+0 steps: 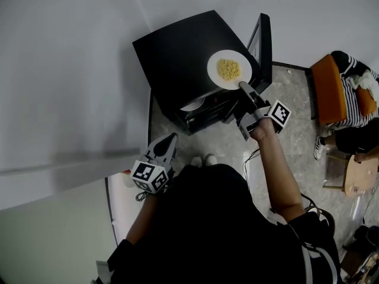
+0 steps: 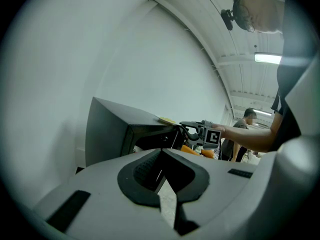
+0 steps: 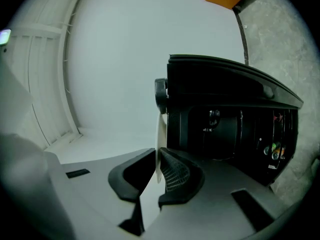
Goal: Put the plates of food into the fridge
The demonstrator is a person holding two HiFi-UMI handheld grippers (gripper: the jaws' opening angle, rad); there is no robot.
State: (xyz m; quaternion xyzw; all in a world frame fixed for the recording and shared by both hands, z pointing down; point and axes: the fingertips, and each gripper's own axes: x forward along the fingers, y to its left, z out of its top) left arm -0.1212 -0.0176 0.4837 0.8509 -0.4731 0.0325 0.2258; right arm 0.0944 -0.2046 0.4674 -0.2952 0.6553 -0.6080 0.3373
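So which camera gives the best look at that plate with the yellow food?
The head view: from above it shows the whole plate and its food, over the black fridge, rim in the jaws of the right gripper. The left gripper view catches only a thin sliver; the right gripper view sees it edge-on.

Right tool (image 1: 243, 86) grips the plate (image 1: 231, 54) of yellow food (image 1: 228, 69) over the black fridge (image 1: 177, 58)

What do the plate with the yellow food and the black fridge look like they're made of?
The plate is plain white and smooth with a thin rim; probably ceramic or melamine, the look doesn't settle which. The fridge has a black casing with a dull, even sheen and sharp edges; likely painted metal, possibly plastic.
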